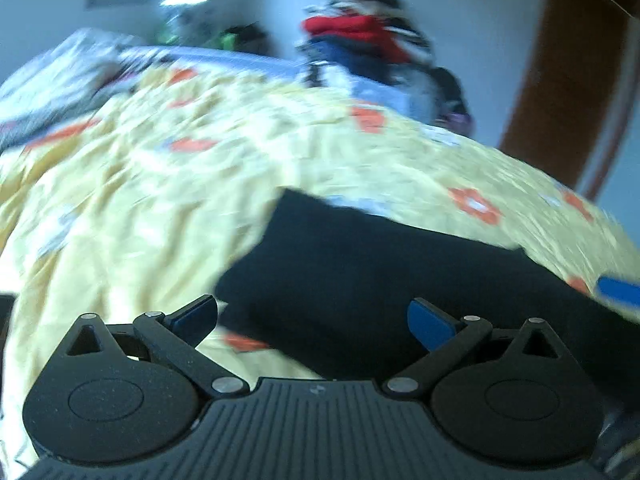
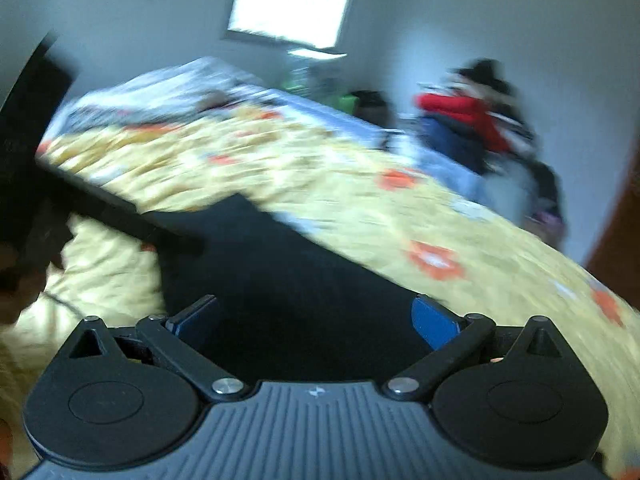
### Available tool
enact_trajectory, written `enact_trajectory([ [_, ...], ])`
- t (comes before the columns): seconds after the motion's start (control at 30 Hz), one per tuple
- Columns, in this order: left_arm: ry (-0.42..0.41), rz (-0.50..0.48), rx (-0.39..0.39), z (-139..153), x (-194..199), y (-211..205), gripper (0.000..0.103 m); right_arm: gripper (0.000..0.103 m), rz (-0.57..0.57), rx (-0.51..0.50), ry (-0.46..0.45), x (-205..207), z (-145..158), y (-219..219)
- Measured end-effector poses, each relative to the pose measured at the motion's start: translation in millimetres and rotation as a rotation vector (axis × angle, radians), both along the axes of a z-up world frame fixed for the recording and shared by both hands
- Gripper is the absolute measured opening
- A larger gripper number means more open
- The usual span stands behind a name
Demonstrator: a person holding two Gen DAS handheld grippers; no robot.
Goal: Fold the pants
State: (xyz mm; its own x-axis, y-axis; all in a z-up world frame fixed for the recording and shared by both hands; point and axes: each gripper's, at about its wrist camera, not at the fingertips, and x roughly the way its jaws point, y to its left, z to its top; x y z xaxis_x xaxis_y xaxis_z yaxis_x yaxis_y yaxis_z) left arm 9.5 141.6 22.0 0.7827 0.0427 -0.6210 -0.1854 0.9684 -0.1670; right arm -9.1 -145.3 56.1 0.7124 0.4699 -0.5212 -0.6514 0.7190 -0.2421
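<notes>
Dark, nearly black pants (image 1: pixel 380 272) are lying flat on a bed covered by a yellow quilt (image 1: pixel 160 200) with orange flowers; both views are blurring heavily, so folds and seams in the cloth cannot be told. In the left wrist view the left gripper (image 1: pixel 314 318) is hovering just above the near edge of the pants, its blue-padded fingers (image 1: pixel 430 328) standing wide apart and gripping nothing; a blue pad of the other tool is showing at the right edge, close over the same dark cloth. In the right wrist view the right gripper (image 2: pixel 316 318) is hanging over the pants (image 2: pixel 280 280) as well, its fingers (image 2: pixel 434 322) spread just as wide and holding nothing; a long dark bar, seemingly part of the left tool, is crossing the left side of that view above the quilt (image 2: pixel 400 216). Beyond the bed a heap of clothes (image 1: pixel 360 44), red and blue among them, is piling against a pale wall under a bright window (image 2: pixel 292 4); a brown door (image 1: pixel 568 80) is standing at the right.
</notes>
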Motion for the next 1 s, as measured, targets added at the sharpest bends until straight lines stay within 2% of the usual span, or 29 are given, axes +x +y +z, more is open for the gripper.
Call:
enact_trajectory([
  [0.1,0.02,0.067,-0.063,1.7,2.5,31.6,0.102,0.103,0.083,-0.113,-0.041,-8.8,-13.7,50.0],
  [0.17,0.05,0.085,-0.138,-1.8,3.2,50.3,0.102,0.102,0.127,-0.195,-0.074,-13.3,-26.7,76.1],
  [0.33,0.128,0.07,-0.352,-17.4,13.2,75.3,0.102,0.102,0.152,-0.424,-0.236,-23.5,-60.6,113.6],
  [0.47,0.158,0.022,-0.516,-30.4,18.2,82.8,0.102,0.099,0.149,-0.499,-0.345,-26.2,-71.1,128.4],
  [0.5,0.163,0.012,-0.551,-33.2,19.9,82.8,0.102,0.095,0.149,-0.511,-0.364,-26.2,-73.4,131.5],
  [0.57,0.167,-0.008,-0.613,-37.2,24.2,82.9,0.102,0.08,0.158,-0.537,-0.386,-24.4,-77.0,137.6],
  [0.6,0.169,-0.015,-0.642,-38.9,25.7,82.8,0.102,0.067,0.17,-0.543,-0.386,-23.2,-79.0,141.0],
  [0.63,0.171,-0.02,-0.675,-41.3,27.9,82.8,0.102,0.053,0.186,-0.543,-0.377,-21.9,-81.1,143.9],
  [0.73,0.17,-0.039,-0.772,-47.5,34.3,86.7,0.102,0.031,0.201,-0.47,-0.319,-14.8,-77.6,144.3],
  [0.83,0.179,-0.067,-0.904,-58.5,46.3,89.3,0.103,0.024,0.136,-0.261,-0.194,4.2,-54.1,127.9],
  [0.93,0.151,-0.057,-0.937,-61.4,59.6,87.7,0.102,0.024,0.074,-0.069,-0.075,26.1,-28.5,101.2],
  [1.0,0.116,-0.046,-0.956,-61.5,71.0,86.3,0.102,0.024,0.061,0.0,-0.019,34.7,-18.7,87.0],
])
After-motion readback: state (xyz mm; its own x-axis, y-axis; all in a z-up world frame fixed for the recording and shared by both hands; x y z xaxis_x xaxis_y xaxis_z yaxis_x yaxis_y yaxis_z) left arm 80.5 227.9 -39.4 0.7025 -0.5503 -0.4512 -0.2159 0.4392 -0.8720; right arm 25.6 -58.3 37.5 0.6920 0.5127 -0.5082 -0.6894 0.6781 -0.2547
